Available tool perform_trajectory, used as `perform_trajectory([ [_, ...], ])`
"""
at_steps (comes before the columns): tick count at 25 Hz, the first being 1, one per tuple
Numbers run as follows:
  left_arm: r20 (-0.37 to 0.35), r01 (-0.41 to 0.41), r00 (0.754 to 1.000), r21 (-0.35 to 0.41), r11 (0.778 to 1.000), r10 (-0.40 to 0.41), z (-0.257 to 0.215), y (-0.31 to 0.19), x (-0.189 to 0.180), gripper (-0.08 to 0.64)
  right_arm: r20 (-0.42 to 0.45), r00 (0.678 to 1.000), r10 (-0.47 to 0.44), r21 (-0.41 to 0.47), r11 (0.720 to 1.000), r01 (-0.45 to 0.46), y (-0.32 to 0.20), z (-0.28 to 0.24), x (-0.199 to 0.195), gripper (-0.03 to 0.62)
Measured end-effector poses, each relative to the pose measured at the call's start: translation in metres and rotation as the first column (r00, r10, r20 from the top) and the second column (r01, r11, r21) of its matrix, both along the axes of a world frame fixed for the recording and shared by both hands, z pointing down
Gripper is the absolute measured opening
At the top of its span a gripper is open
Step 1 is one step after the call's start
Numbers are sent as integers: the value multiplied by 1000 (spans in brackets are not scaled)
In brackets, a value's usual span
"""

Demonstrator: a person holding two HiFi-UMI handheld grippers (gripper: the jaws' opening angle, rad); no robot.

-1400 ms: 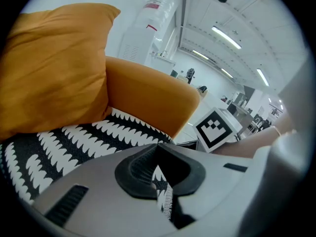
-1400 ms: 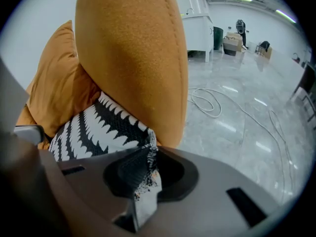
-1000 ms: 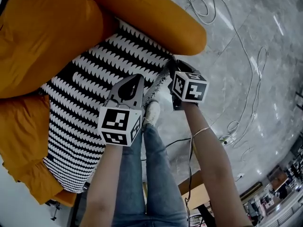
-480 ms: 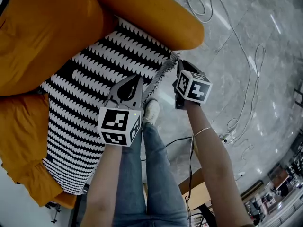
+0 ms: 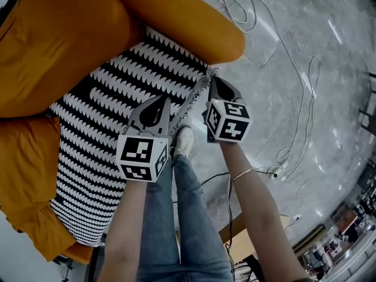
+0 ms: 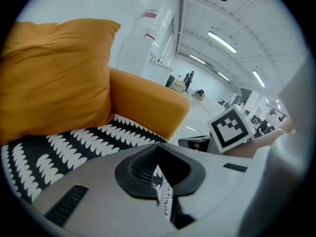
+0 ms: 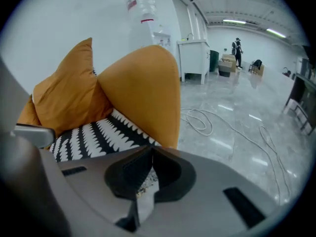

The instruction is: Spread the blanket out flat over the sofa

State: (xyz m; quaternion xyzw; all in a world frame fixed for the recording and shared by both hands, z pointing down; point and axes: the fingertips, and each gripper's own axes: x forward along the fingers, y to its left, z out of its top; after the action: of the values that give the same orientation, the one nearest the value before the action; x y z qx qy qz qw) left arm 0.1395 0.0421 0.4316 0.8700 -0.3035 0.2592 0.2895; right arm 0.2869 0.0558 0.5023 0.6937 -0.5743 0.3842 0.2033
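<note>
While the orange sofa (image 5: 176, 16) carries the black-and-white blanket (image 5: 111, 110) across its seat, the left gripper (image 5: 164, 102) and right gripper (image 5: 212, 82) each pinch its front edge, jaws closed on the fabric.

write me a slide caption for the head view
Left hand-held gripper and right hand-held gripper shut on the front edge of the black-and-white blanket on the orange sofa.

Room lies open above the black-and-white zigzag blanket (image 5: 111, 104), hemmed by a plump orange cushion (image 5: 53, 46) and a rounded orange sofa armrest (image 5: 176, 16). Right, grey marble floor (image 5: 346, 134) carries loose white cables (image 5: 238, 7).
</note>
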Motion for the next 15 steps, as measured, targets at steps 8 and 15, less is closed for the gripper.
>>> perform_trajectory([
  [8, 10, 16, 1000, -2, 1000, -16, 7, -6, -16, 18, 70, 987, -142, 6, 990, 142, -33, 14, -63, 14],
  [15, 15, 33, 999, -28, 999, -33, 27, -7, -16, 18, 120, 988, -97, -37, 994, 102, -46, 38, -51, 14],
])
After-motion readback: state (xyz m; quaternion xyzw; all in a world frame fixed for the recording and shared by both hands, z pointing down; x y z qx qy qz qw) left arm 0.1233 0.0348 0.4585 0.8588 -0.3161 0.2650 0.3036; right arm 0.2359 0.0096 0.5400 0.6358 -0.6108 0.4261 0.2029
